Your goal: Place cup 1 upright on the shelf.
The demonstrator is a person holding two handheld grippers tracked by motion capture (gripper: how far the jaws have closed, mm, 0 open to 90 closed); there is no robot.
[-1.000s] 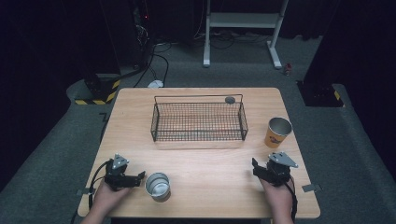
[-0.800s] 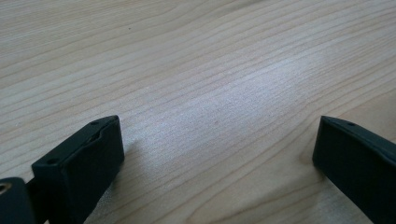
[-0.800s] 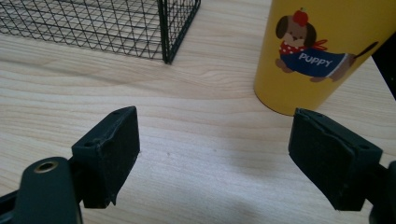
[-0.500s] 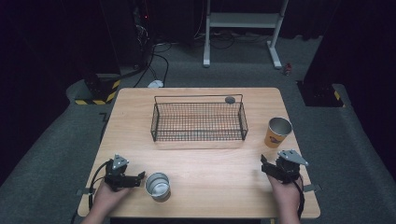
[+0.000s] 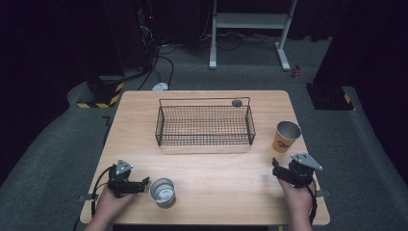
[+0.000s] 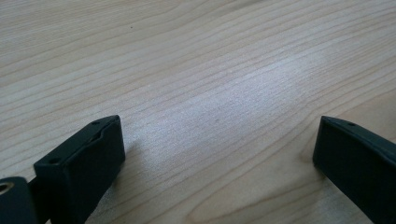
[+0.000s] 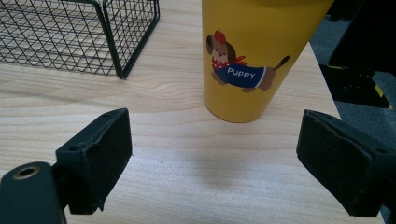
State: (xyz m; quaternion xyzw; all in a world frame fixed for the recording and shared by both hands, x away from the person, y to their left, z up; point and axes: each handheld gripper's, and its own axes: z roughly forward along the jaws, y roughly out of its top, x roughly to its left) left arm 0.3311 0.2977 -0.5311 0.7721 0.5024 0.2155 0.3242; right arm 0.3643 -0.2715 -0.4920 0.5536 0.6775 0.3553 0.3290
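Nothing grasped yet. Right gripper (image 7: 215, 158) gapes wide and empty, lined up on the yellow tapered puppy-print cup (image 7: 254, 56) standing upright beside the black wire basket (image 5: 204, 126). Left gripper (image 6: 219, 158) sits wide open, empty, by the silver metal cup (image 5: 162, 191). Basket looks empty; both cups apparently left.

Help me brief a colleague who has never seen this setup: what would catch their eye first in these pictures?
Probably the yellow cup with its cartoon dog labelled PUPPY, upright near the table's right edge, just ahead of the open right gripper. Next, the black wire basket in the middle of the wooden table. Lastly the silver cup near the front edge, right beside the open left gripper.
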